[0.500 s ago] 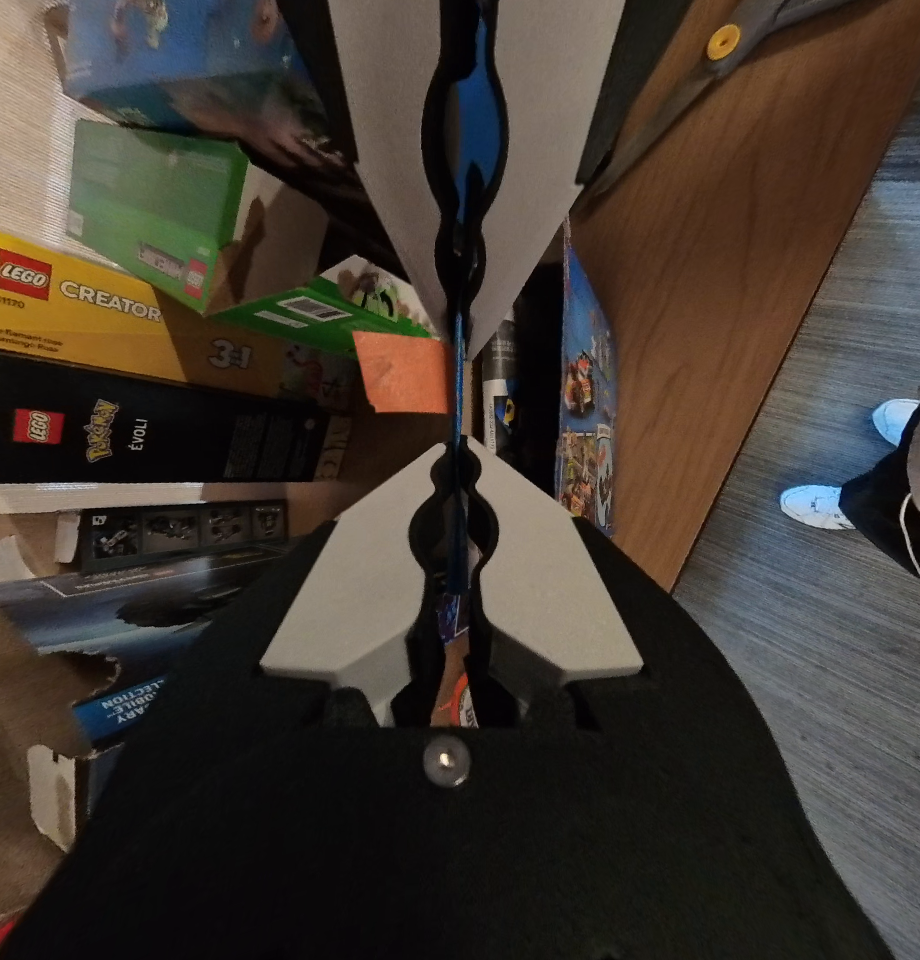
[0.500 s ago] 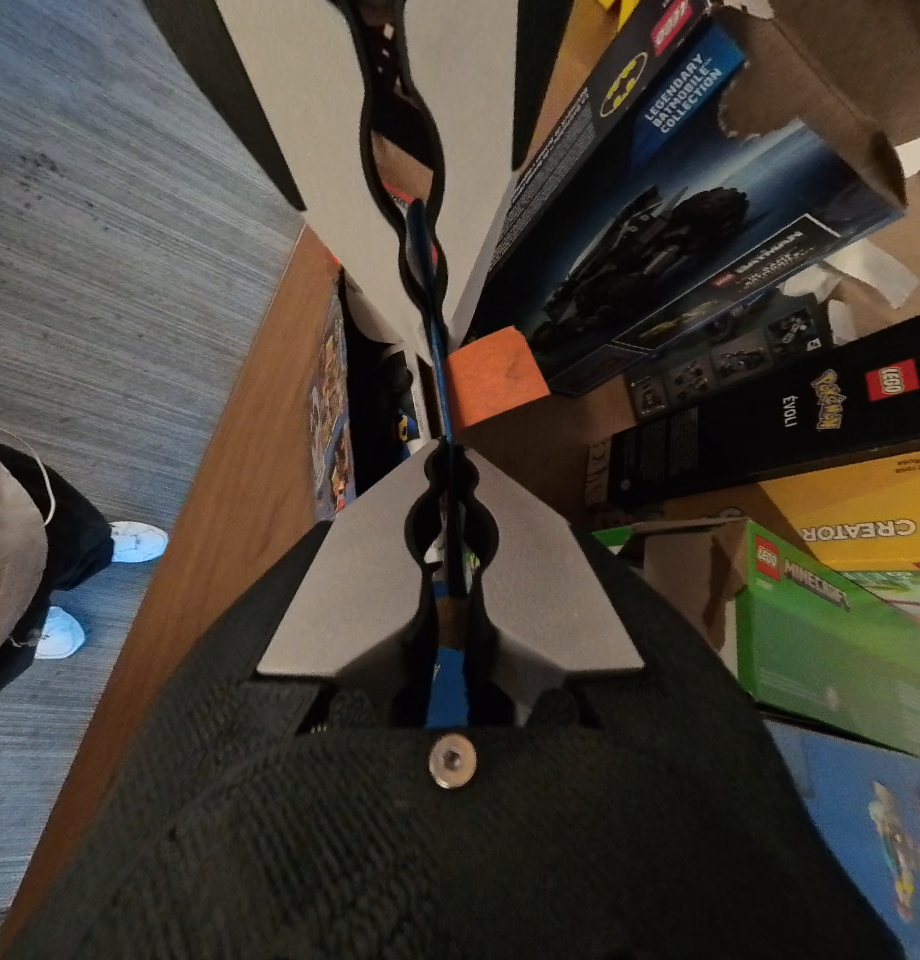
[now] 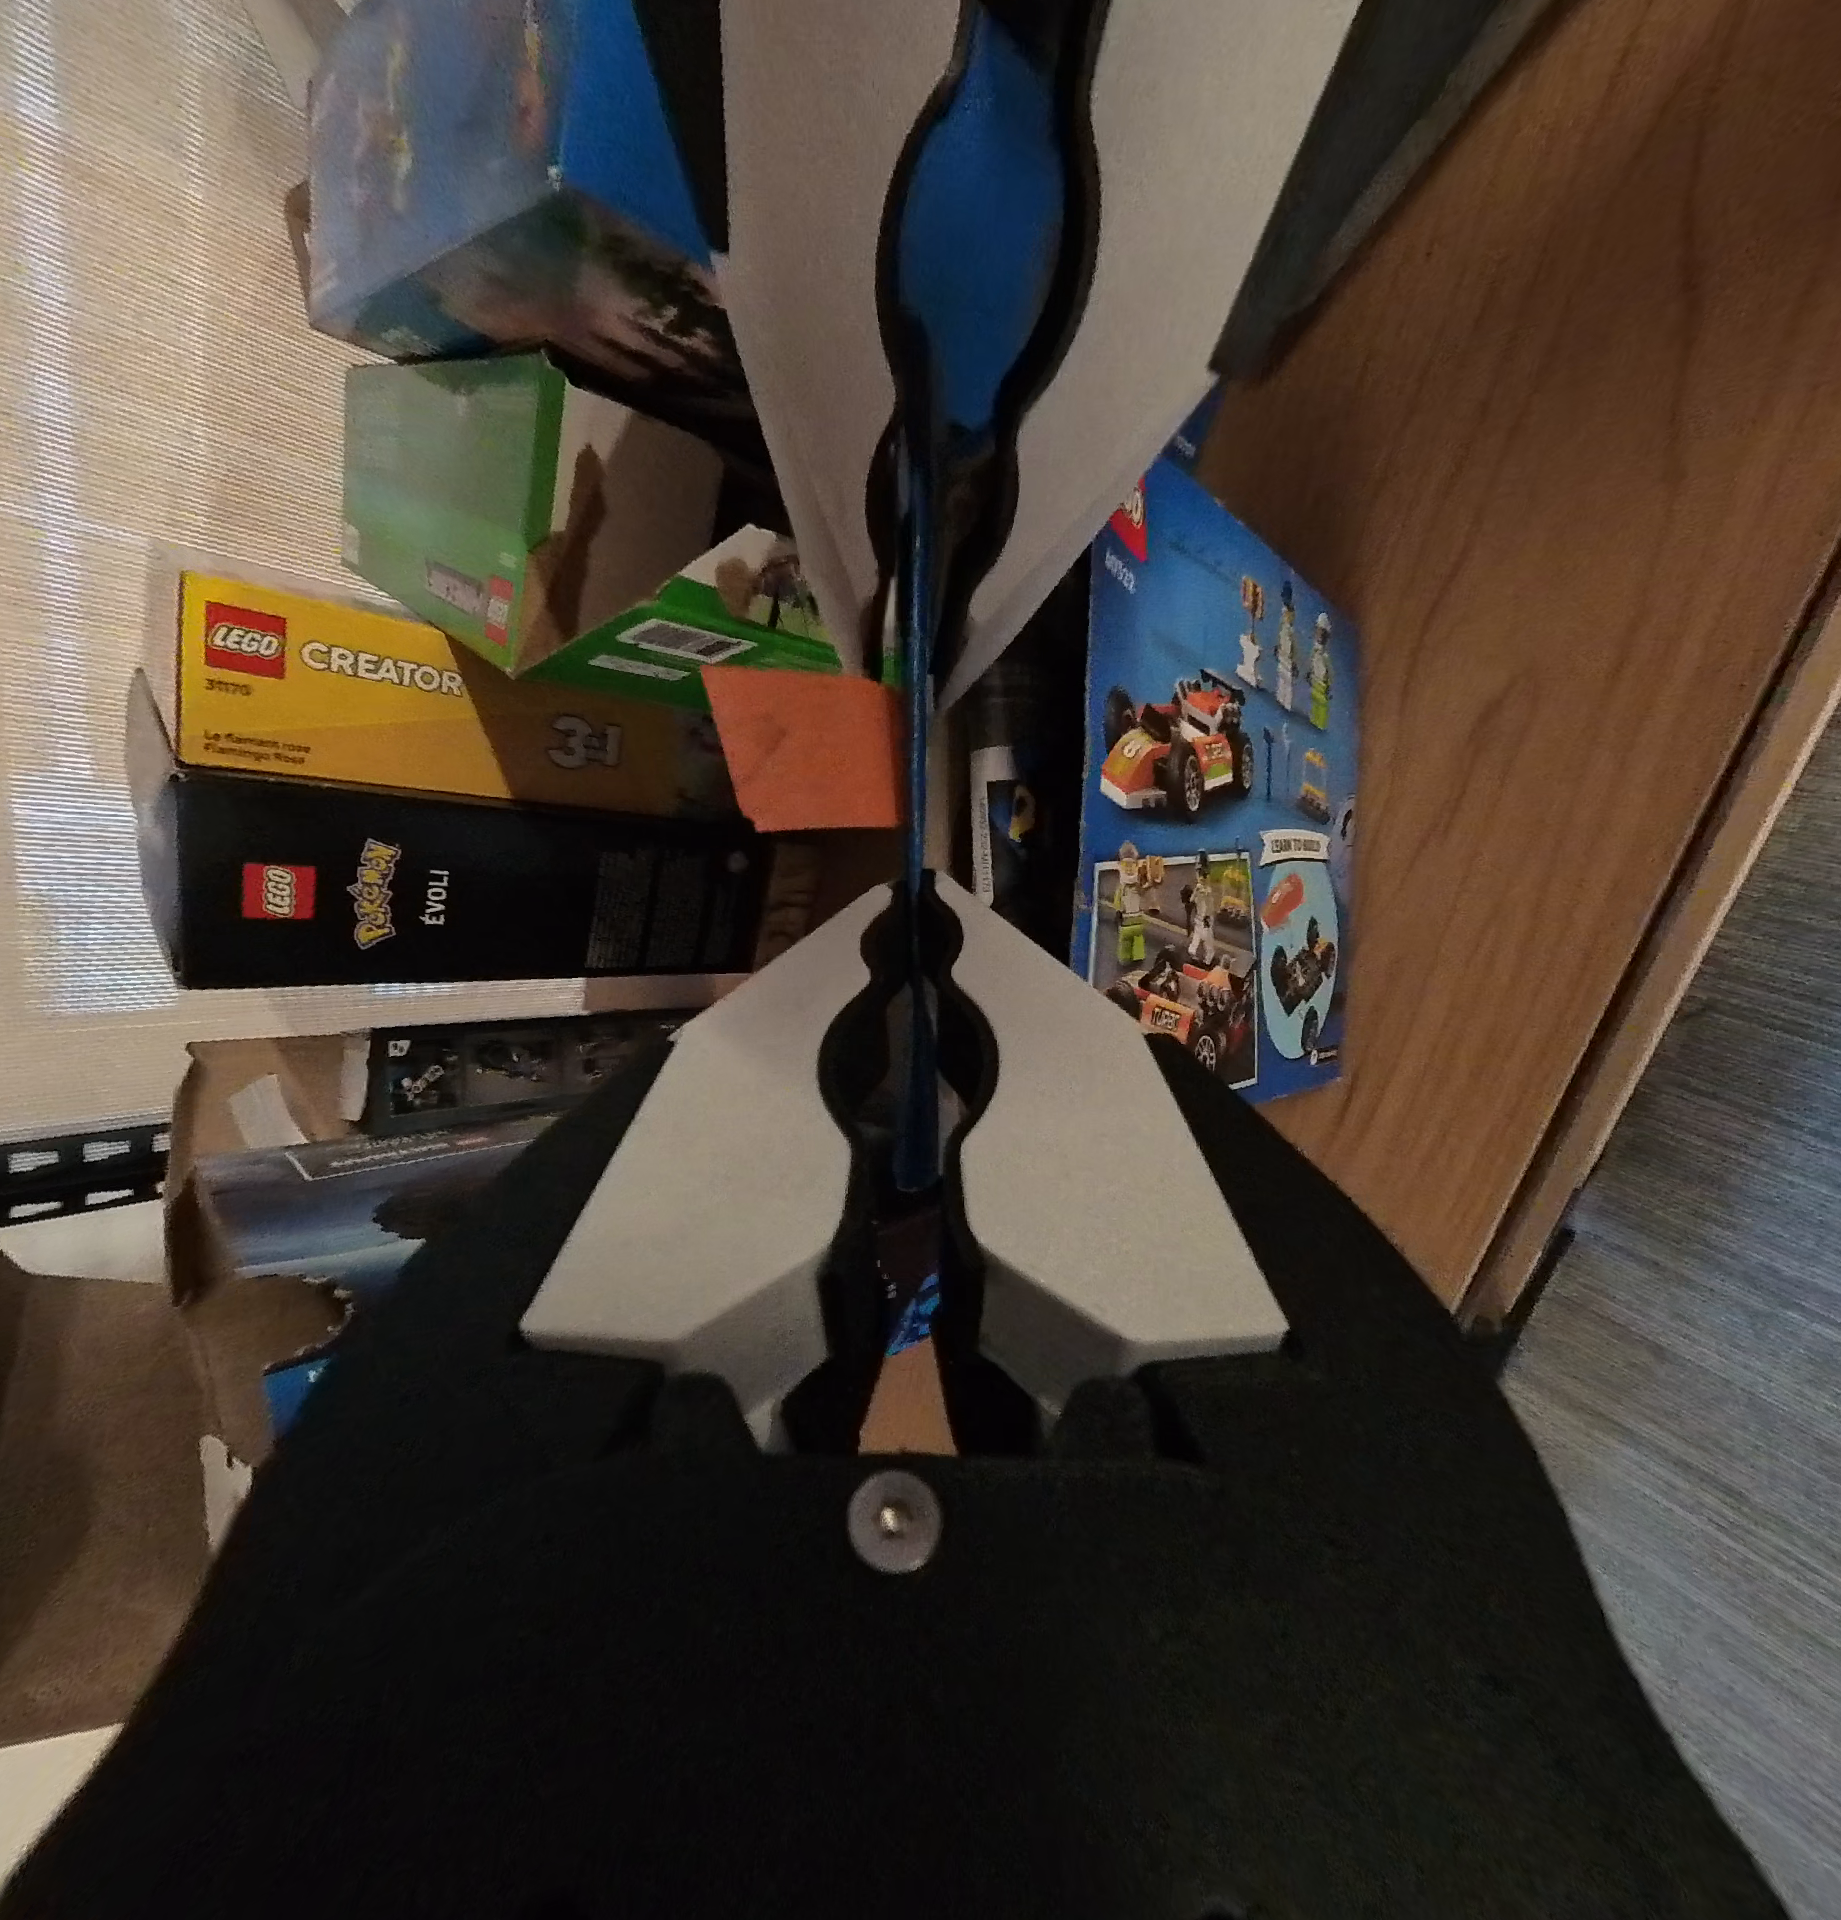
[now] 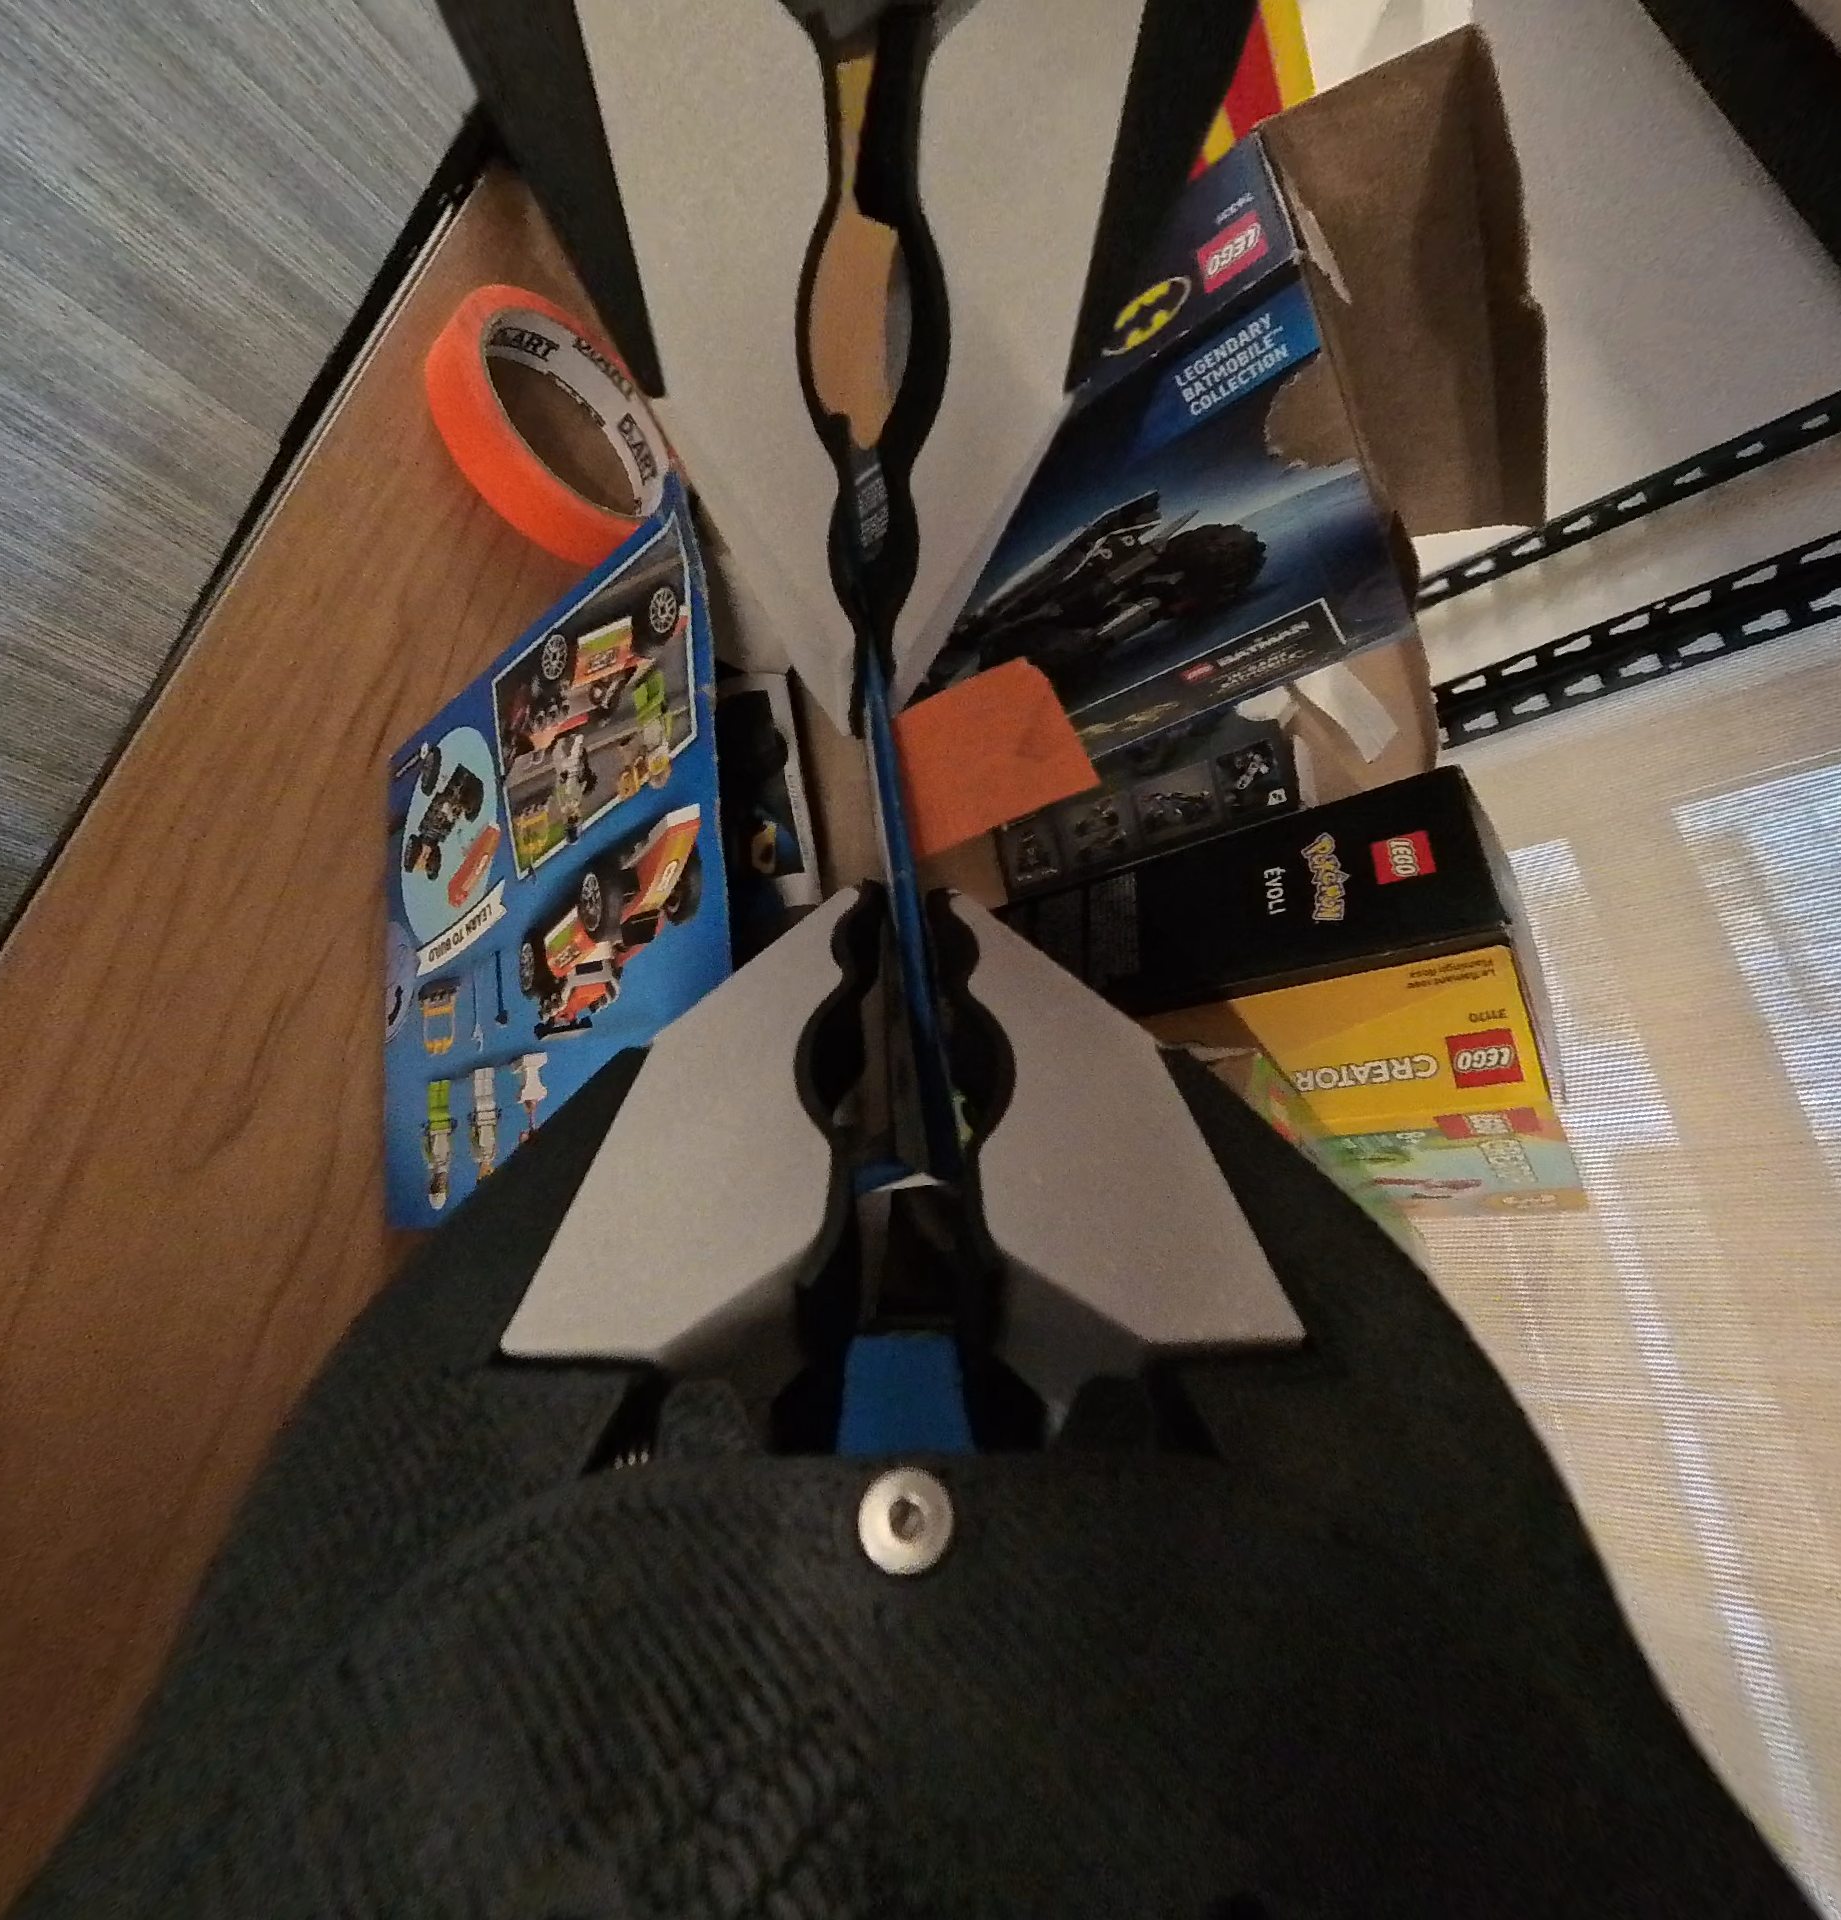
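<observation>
Brown wooden desk (image 3: 1581, 582) with a stack of toy boxes fills both views, and grey floor (image 3: 1747, 1351) lies past its edge.

Closest in, the left gripper (image 3: 911, 790) is pressed together on a thin blue cardboard sheet (image 3: 914, 769) seen edge-on. The right gripper (image 4: 880, 800) pinches the same thin blue sheet (image 4: 900, 831) from the other end. An orange square sticker (image 3: 807, 748) sits on the sheet, just beside the left gripper's tips.

Next to the grippers lies a flat blue toy box with a race car picture (image 3: 1212, 800), resting on the desk. Half a second ago only a thin slice of it showed; now its whole face shows. On the other side are a long black box (image 3: 459, 883), a yellow box (image 3: 334, 675) on it, and a green box (image 3: 448, 499) tilted above.

Farther off, a dark blue box with a black car picture (image 4: 1186, 551) sits in torn brown cardboard (image 4: 1415, 260). An orange roll of tape (image 4: 526, 426) stands tilted on the desk near the race car box; it was not in sight before. The white shoes seen earlier on the floor are gone from both views.
</observation>
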{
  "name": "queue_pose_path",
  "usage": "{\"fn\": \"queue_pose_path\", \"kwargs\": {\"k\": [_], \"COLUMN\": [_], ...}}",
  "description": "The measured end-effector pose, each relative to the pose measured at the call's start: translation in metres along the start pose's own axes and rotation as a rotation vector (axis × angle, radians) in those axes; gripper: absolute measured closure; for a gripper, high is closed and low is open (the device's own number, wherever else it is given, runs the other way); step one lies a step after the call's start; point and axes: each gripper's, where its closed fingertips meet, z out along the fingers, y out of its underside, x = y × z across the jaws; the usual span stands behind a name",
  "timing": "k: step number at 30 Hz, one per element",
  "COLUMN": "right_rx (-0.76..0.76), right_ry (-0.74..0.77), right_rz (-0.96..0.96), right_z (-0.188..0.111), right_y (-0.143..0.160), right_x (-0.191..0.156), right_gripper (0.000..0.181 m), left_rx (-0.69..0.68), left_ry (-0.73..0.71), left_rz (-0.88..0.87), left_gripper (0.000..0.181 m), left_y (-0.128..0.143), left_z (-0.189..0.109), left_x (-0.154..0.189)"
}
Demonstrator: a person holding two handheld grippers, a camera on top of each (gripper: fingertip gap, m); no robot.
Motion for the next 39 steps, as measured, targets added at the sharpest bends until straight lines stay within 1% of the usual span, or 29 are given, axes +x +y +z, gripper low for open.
{"fn": "queue_pose_path", "kwargs": {"k": [5,7,9,12,15,19,22,26,30,36,39], "right_rx": [0.027,0.043,0.033,0.01,0.017,0.027,0.015,0.016,0.015,0.012,0.024], "right_ry": [0.017,0.028,0.017,-0.029,-0.043,-0.071,-0.091,-0.171,-0.256,-0.274,-0.267], "right_rz": [-0.004,-0.037,-0.069,-0.064,-0.077,-0.077,-0.081,0.006,0.117,0.157,0.173], "right_z": [-0.004,-0.007,-0.007,-0.005,-0.005,-0.007,-0.006,-0.005,-0.006,-0.003,-0.003], "right_y": [-0.004,-0.006,-0.005,0.0,0.001,0.0,0.0,0.001,0.004,0.007,0.007], "right_x": [0.001,-0.001,-0.005,-0.008,-0.007,-0.01,-0.011,-0.014,-0.016,-0.018,-0.013], "right_gripper": [0.175,0.177,0.18,0.179,0.179,0.179,0.179,0.179,0.179,0.18,0.18], "left_rx": [0.0,-0.001,-0.005,-0.013,-0.002,0.013,-0.009,-0.038,-0.028,-0.027,-0.003], "left_ry": [-0.015,-0.021,-0.015,0.008,-0.008,0.016,0.026,0.038,0.057,0.085,0.107], "left_rz": [-0.013,-0.015,-0.022,-0.035,-0.002,0.008,0.037,0.075,0.077,0.066,0.035], "left_gripper": [0.181,0.181,0.18,0.173,0.17,0.171,0.173,0.177,0.179,0.18,0.176], "left_y": [0.001,0.002,0.003,0.004,0.002,0.001,0.002,0.004,0.001,0.003,0.002], "left_z": [0.0,0.0,0.001,0.005,0.005,0.002,0.003,0.004,0.005,0.007,0.005], "left_x": [0.0,0.001,0.002,0.005,0.004,0.007,0.009,0.011,0.015,0.016,0.015]}}
